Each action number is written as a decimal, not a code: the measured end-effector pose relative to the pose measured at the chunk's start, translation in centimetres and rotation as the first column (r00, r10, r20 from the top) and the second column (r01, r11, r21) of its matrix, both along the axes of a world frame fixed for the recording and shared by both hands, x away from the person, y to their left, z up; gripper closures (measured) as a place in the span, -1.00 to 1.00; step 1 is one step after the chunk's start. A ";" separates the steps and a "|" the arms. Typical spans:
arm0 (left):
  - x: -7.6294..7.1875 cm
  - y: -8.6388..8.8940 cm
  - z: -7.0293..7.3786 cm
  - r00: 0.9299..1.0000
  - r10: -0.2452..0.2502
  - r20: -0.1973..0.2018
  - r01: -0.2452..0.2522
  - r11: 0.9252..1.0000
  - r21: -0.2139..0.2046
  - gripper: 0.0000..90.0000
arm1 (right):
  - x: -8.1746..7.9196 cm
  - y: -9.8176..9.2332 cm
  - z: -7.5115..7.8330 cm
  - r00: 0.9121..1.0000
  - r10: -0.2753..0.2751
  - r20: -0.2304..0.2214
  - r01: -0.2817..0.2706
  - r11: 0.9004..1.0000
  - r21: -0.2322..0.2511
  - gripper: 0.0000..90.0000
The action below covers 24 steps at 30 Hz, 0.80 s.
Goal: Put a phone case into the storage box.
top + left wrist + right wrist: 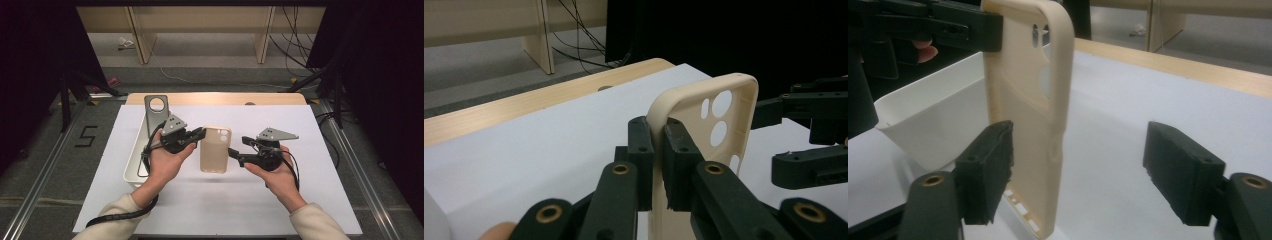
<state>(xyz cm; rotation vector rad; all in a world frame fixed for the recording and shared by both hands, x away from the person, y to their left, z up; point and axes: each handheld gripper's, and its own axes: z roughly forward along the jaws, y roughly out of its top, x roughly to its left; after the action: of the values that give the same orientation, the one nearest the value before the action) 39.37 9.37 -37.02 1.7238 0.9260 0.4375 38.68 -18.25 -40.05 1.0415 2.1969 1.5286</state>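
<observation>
Left hand-held gripper [656, 150] pinching phone case [704, 115] edge

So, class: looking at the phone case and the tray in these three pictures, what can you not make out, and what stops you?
- Phone case lower end: cut off by the bottom edge in the right gripper view.
- Tray contents: in the high view the left gripper and the hand cover much of it.
- Metal bracket lower part: hidden behind that gripper's grey plate.
- Right gripper: whether its left pad touches the case cannot be told.
</observation>
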 end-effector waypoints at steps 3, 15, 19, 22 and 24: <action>0.1 0.4 0.3 1.000 0.007 0.011 -0.007 1.000 0.002 0.86 | 0.0 -0.4 0.0 1.000 0.005 0.007 -0.005 1.000 -0.007 -0.45; 0.3 1.7 1.2 0.999 0.031 0.027 -0.030 0.999 -0.019 0.86 | -0.1 -2.1 -0.4 0.999 -0.033 0.019 0.033 0.999 -0.040 -0.53; 0.4 2.0 1.4 0.999 0.033 0.032 -0.033 0.999 -0.018 0.86 | -0.2 -2.3 -0.5 0.999 -0.039 0.023 0.040 0.998 -0.050 -0.53; 0.4 2.2 1.6 0.999 0.037 0.036 -0.036 0.999 -0.021 0.86 | -0.2 -2.5 -0.6 0.999 -0.041 0.030 0.042 0.998 -0.057 -0.53; 0.4 2.4 1.7 0.998 0.039 0.038 -0.038 0.999 -0.025 0.86 | -0.3 -2.7 -0.6 0.999 -0.042 0.034 0.044 0.997 -0.061 -0.54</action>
<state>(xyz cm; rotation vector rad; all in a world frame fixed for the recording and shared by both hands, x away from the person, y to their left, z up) 39.80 11.76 -35.29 1.6721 0.9346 0.4819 38.37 -20.91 -40.61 1.0305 2.1713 1.4394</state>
